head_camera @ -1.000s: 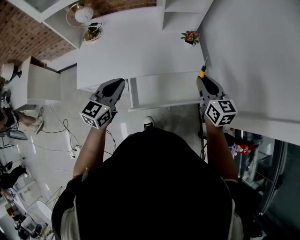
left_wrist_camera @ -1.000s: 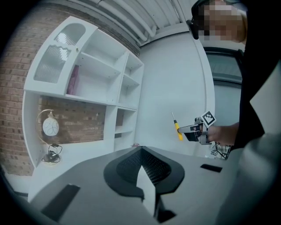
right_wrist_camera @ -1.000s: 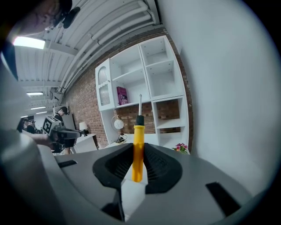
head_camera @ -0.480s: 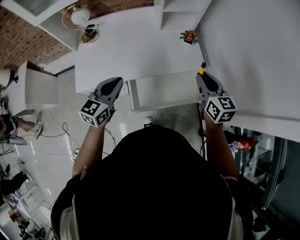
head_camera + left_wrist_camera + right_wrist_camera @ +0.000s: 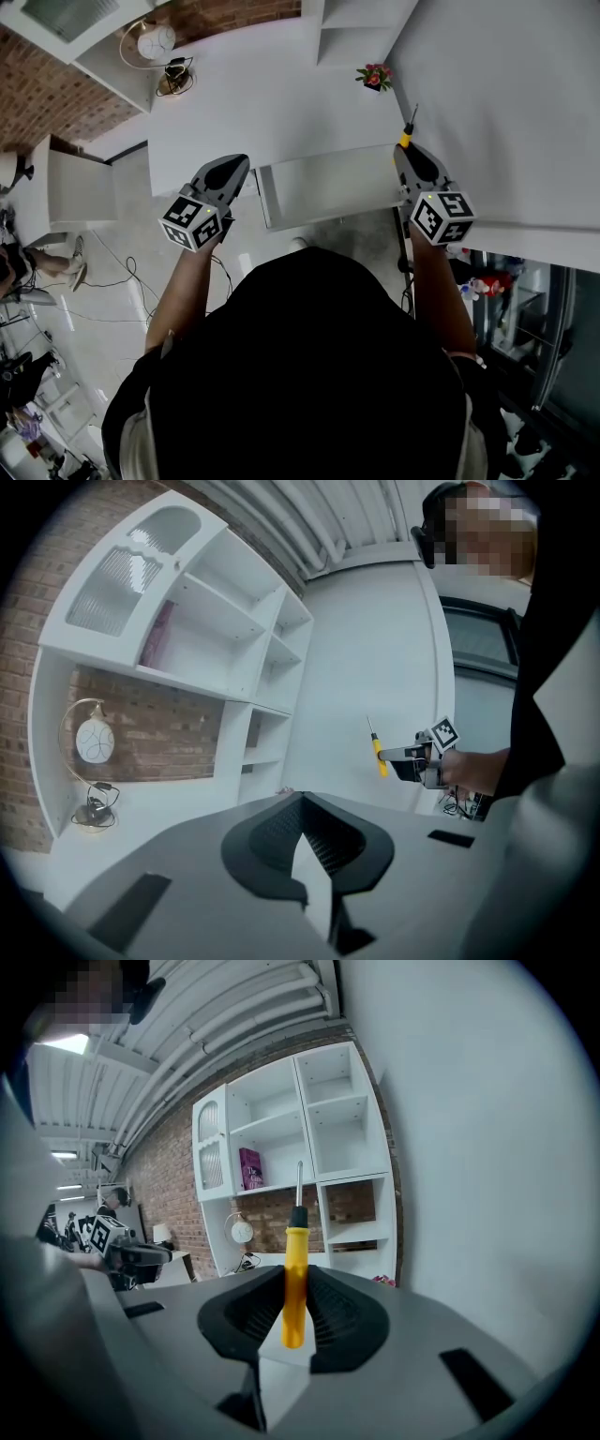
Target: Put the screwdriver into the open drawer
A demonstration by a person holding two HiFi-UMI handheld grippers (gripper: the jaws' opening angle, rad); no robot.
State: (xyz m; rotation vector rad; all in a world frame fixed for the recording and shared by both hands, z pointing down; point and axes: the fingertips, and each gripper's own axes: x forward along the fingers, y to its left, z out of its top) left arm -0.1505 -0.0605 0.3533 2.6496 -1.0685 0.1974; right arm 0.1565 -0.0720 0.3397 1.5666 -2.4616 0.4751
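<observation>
While the right gripper [image 5: 295,1309] is clenched on the yellow handle of the screwdriver [image 5: 294,1274], the tool is held in the air with its thin metal shaft sticking out past the jaw tips, away from the person. In the head view it sits by the right end of the open drawer [image 5: 323,185], which juts out from the front edge of the white desk [image 5: 281,94]; it is not in the drawer yet. Left gripper [image 5: 228,173]: jaws closed together with nothing between them, beside the drawer's left end. Judgement: light, rigid tool. The smooth plastic handle is probably a little slippery, so a pinch across the handle's thick middle, as now, looks right. The narrow shaft would give little for the pads to bite on. Not fragile; a short drop onto the drawer floor should do no harm, though the round handle may roll.
</observation>
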